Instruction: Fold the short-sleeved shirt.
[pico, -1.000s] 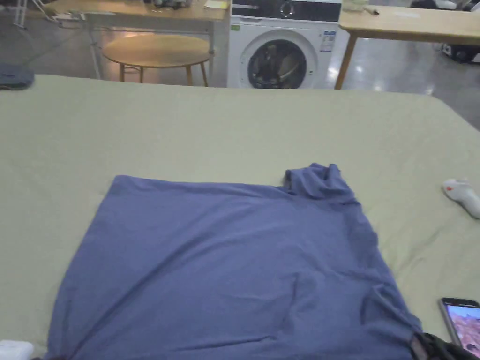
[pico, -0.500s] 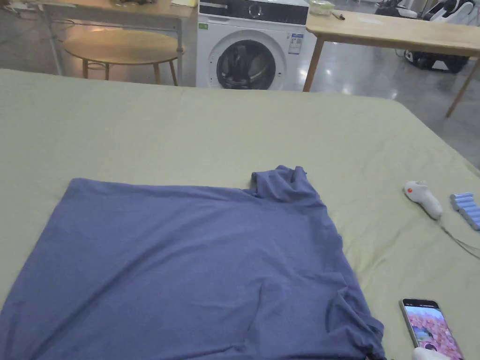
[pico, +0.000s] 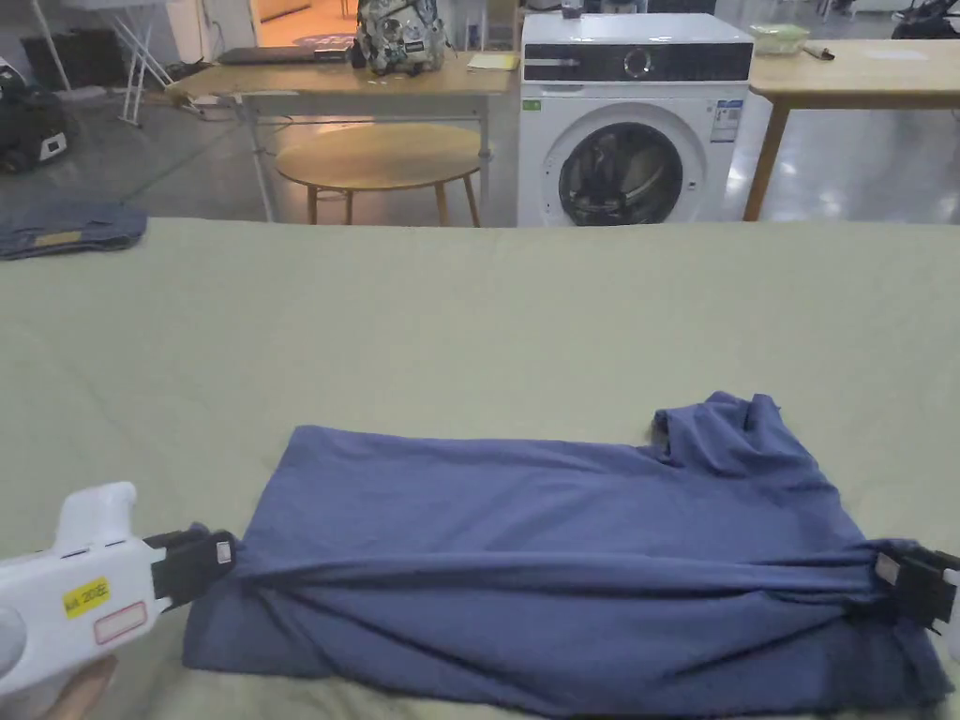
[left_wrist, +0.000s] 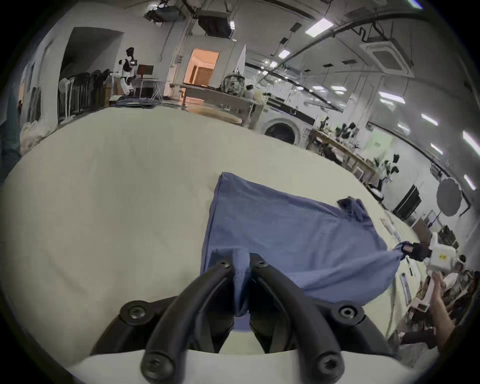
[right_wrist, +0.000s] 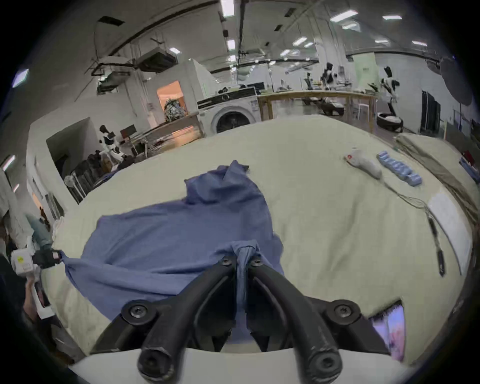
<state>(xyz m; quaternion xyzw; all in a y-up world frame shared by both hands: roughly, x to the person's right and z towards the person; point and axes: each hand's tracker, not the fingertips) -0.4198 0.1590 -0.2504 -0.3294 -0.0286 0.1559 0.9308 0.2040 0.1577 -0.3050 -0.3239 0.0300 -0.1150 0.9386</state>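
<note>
Blue shirt (pico: 562, 525) stretched between left tongs (pico: 202, 562) and right tongs (pico: 914, 583), both clamped on it, right cut off

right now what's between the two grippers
In the head view, a taut band of the blue shirt spans from the left gripper to the right gripper.

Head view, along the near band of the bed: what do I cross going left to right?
Left gripper, jaws shut on the shirt's left end → blue shirt, its lifted edge stretched between the grippers → right gripper, jaws shut on the shirt's right end.
</note>
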